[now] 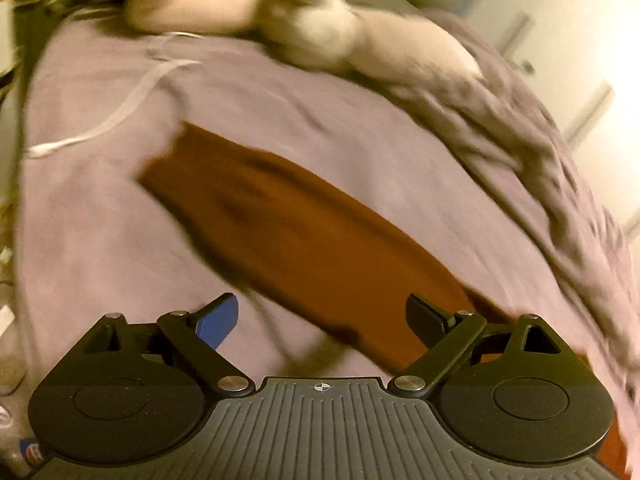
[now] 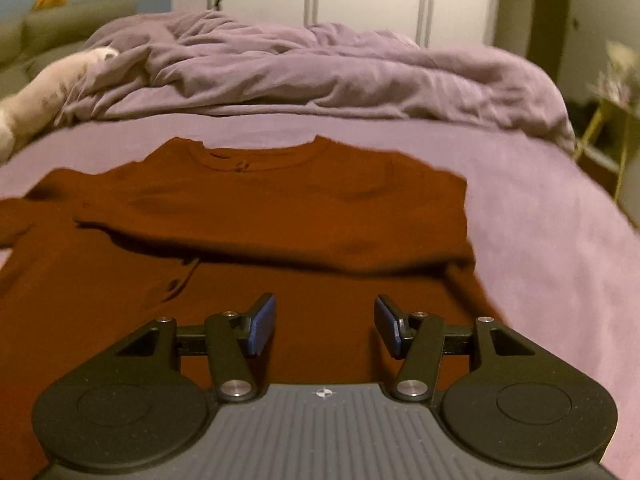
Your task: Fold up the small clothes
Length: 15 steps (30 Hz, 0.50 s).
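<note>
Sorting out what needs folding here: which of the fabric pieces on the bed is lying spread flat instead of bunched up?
The rust-brown shirt, spread flat below the right gripper. The purple duvet behind it is heaped in wrinkles.

A rumpled purple duvet (image 2: pixel 304 76) lay heaped beyond the gripper, white wardrobe doors (image 2: pixel 360 0) behind it.

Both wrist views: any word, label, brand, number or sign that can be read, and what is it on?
No readable text in either view.
Left wrist view: a red and blue label at the bottom left edge, too blurred and small to read.
Rust-brown shirt on the purple bedsheet: no print or readable tag visible.
</note>
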Each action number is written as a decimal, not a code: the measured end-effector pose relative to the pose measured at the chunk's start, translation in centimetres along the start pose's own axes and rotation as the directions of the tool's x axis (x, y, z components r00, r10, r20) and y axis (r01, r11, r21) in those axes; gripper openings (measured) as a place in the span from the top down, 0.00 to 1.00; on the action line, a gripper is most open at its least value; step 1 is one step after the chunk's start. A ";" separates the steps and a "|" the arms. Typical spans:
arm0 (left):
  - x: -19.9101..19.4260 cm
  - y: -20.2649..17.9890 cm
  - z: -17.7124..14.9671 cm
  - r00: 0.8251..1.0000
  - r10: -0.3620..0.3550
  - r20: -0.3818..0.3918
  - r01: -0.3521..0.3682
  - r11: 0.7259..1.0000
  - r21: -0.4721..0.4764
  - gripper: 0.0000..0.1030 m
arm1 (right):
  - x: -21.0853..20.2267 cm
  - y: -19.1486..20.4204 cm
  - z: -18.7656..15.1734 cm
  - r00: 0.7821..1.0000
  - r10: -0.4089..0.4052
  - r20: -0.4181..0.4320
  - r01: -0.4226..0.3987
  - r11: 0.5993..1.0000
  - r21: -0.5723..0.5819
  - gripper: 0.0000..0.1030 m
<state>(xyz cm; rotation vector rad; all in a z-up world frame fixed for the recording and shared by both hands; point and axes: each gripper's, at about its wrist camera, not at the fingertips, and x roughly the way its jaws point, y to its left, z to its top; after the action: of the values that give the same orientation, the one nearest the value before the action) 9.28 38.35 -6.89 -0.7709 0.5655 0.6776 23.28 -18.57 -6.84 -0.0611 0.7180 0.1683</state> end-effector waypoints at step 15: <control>3.8 6.2 5.2 0.999 0.027 0.027 -0.019 0.968 -0.251 0.91 | 0.0 2.1 0.0 0.999 -0.044 -0.020 0.045 0.998 0.052 0.48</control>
<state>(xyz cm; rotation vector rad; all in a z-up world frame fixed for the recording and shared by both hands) 8.33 46.92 -9.08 -0.9897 0.4663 0.7908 22.88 -16.55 -6.85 -0.0288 0.7385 0.1069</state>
